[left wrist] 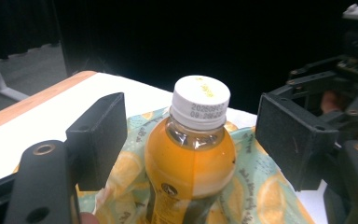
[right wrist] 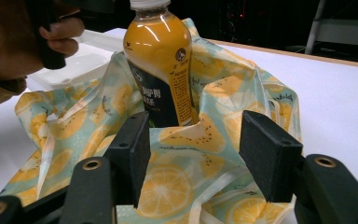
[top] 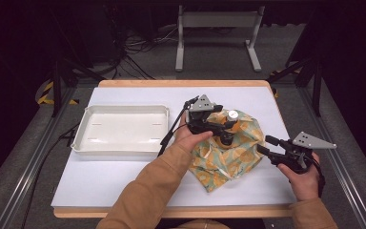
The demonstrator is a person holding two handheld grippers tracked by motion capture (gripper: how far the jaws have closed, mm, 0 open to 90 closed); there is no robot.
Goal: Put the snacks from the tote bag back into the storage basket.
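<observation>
A bottle of orange drink with a white cap stands upright on a crumpled lemon-print cloth at the table's middle right. My left gripper is open, and its jaws stand either side of the bottle's shoulder with gaps on both sides. The cloth spreads below it. My right gripper hovers open at the cloth's right edge. In the right gripper view its jaws frame a fold of cloth without touching it, and the bottle rises behind.
A white tray lies left of the bottle, its near corner showing behind the cloth. A white sheet covers the wooden table. The other hand sits close to the bottle. Beyond the far edge stands a grey frame.
</observation>
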